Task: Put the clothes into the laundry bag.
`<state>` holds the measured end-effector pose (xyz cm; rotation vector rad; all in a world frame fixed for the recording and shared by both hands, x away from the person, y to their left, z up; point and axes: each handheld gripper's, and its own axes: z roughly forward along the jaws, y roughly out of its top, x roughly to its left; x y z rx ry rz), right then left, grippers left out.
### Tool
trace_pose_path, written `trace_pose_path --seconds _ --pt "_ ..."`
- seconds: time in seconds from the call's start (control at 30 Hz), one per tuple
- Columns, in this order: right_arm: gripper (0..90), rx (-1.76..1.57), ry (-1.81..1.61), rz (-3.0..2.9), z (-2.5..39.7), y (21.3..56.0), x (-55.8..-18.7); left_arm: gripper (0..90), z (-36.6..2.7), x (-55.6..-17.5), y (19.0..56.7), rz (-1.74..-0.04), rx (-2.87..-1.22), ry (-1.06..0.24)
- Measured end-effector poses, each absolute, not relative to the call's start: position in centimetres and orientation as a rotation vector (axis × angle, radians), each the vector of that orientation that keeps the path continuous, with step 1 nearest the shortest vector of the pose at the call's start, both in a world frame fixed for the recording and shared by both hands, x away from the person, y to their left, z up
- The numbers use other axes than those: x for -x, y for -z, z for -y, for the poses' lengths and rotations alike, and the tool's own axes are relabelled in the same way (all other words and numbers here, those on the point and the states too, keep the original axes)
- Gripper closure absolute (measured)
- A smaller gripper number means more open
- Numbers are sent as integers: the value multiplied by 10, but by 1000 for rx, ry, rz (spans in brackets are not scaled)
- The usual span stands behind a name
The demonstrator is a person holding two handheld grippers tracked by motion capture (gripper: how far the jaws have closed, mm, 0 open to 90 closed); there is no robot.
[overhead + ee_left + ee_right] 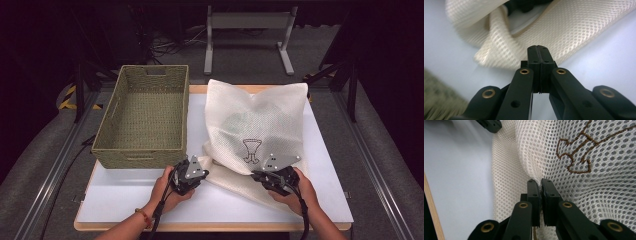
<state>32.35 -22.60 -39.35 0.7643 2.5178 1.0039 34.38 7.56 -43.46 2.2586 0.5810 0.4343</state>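
Note:
A white mesh bag (255,120) with a brown stitched emblem (251,150) lies on the right half of the white table top (150,192). My left gripper (204,169) is at the bag's near left corner. In the left gripper view its jaws (539,50) are pressed together at the edge of the mesh (579,30). My right gripper (260,173) is at the bag's near edge, just below the emblem. In the right gripper view it (540,181) is shut on a puckered fold of mesh (524,152) beside the emblem (579,147).
An empty woven basket (145,150) stands on the left half of the table, close to the left gripper. The table's wooden rim (210,226) runs along the near side. Behind the table are a grey metal stand (247,30) and dark floor.

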Motion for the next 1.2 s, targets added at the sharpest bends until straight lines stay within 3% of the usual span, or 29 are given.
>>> trace_pose_path --seconds 0.03,0.1,0.17,0.37,0.47,0.6,0.7,0.87,1.2 --pt "857 -763 -1002 -2516 226 393 -323 728 -78 -343 434 -587 -2243 -443" --pt "857 -758 -984 -2520 225 393 -323 678 -82 -344 434 -619 -2222 -448" --pt "857 -769 -990 -2525 226 392 -323 535 -87 -348 438 -701 -2204 -375" --pt "838 -777 -987 -2538 228 395 -323 311 -79 -362 450 -770 -2179 -156" --pt "820 -756 -984 -2540 226 395 -322 370 -68 -363 449 -734 -2189 -178" --pt "800 -745 -989 -2544 225 395 -321 678 -64 -362 450 -682 -2217 -207" --pt "747 -743 -1005 -2550 227 395 -321 822 -65 -357 447 -606 -2254 -247" --pt "690 -724 -1003 -2544 226 392 -319 854 -69 -354 445 -561 -2287 -281" --pt "574 -687 -1023 -2477 231 377 -312 818 -84 -348 442 -544 -2301 -334"
